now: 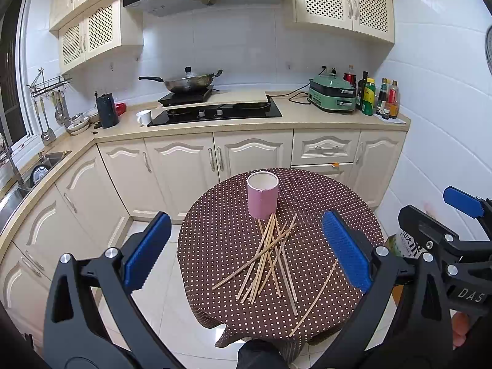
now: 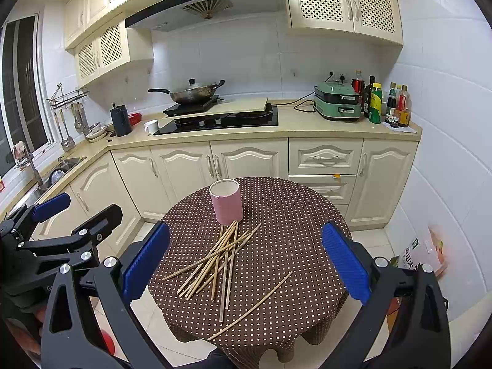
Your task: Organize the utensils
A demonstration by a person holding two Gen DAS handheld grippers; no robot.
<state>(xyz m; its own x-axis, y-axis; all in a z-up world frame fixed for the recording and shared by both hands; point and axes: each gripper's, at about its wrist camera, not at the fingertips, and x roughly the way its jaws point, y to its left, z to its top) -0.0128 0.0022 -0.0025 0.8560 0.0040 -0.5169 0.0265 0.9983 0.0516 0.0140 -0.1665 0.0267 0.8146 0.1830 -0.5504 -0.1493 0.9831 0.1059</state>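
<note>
In the lower centre of both views stands a round table (image 1: 307, 203) under a brown cloth with white dots, and on it a loose heap of wooden chopsticks (image 1: 270, 258) lies crossed over one another, their far ends just beside the foot of a pink cylindrical holder (image 1: 263, 196) that stands upright and looks empty toward the table's far side. One chopstick (image 1: 313, 298) lies apart from the heap, slanting toward the lower right of the cloth. The left gripper (image 1: 246, 252) hangs above the near edge of the table with its blue-padded fingers (image 1: 149, 249) spread wide — nothing is between them. The right gripper (image 2: 246, 258) is likewise spread wide and holds nothing; its pads frame the heap from the lower part of the right wrist view, and it also appears at the right edge of the left wrist view. Behind the table, across the middle of the frame, runs a cream kitchen counter (image 1: 295, 113) with a wok (image 1: 187, 83) on a hob at upper centre and a green appliance (image 1: 332, 95) at the upper right.
</note>
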